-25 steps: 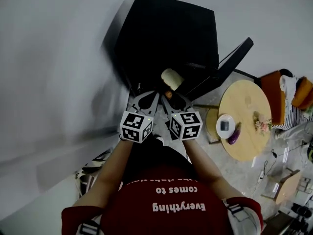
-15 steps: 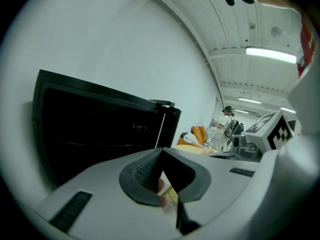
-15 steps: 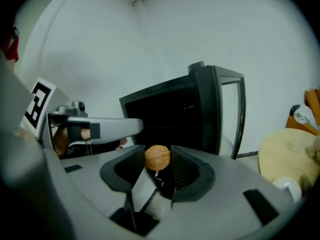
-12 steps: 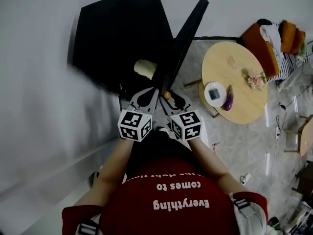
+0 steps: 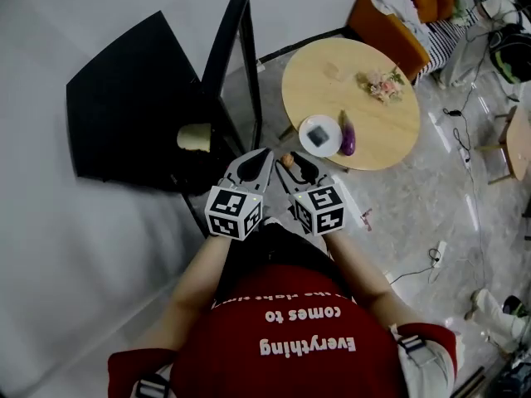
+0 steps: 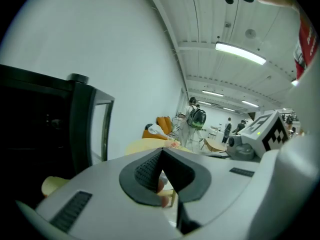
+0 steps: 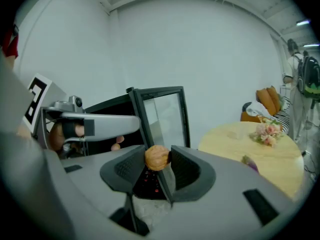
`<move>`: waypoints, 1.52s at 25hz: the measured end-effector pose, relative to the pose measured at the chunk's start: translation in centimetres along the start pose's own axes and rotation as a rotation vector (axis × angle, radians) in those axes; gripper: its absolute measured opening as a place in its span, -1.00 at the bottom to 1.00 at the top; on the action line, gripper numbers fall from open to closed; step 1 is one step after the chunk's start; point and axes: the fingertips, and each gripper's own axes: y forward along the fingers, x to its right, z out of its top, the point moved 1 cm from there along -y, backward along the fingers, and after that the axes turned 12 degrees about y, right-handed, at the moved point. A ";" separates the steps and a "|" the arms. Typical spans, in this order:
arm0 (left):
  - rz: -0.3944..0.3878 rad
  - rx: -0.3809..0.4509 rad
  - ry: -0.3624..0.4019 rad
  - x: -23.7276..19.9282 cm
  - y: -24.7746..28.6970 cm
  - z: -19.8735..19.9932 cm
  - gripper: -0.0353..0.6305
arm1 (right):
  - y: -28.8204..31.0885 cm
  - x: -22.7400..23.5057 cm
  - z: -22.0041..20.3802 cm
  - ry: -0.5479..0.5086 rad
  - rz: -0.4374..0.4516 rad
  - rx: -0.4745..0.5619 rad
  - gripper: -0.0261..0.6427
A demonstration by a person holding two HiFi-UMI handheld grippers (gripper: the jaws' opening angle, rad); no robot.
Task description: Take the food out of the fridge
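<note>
Beside the dark, unreadable fridge (image 5: pixel 124 106), right gripper (image 7: pixel 158 160)'s jaws pinch a brown food ball (image 7: pixel 156 156); left gripper (image 6: pixel 161 156)'s jaws meet.

Red shirt (image 5: pixel 292 301) — "Everything comes to"

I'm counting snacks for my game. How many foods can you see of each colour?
Purple: 1, the eggplant on the table
Orange-brown: 1, the round food in the right gripper
Pale yellow: 1, the lump in the fridge
Total: 3
</note>
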 end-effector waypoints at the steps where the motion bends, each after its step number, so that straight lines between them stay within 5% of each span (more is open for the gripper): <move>1: -0.030 -0.001 0.007 1.0 1.0 0.2 -0.90 | -0.7 1.1 0.1 0.013 -0.027 0.011 -0.42; 8: -0.253 -0.016 0.057 8.2 6.9 0.4 -0.90 | -6.4 8.3 -0.9 0.117 -0.234 0.085 -0.42; 16: -0.379 -0.040 0.090 13.9 12.2 -0.1 -0.90 | -10.9 15.4 -2.8 0.155 -0.391 0.106 -0.42; 24: -0.432 -0.082 0.088 16.6 15.7 -2.6 -0.90 | -11.3 21.5 -5.3 0.160 -0.491 0.091 -0.42; 38: -0.425 -0.192 0.078 16.5 19.7 -11.3 -0.90 | -6.2 30.3 -11.1 0.242 -0.508 0.062 -0.42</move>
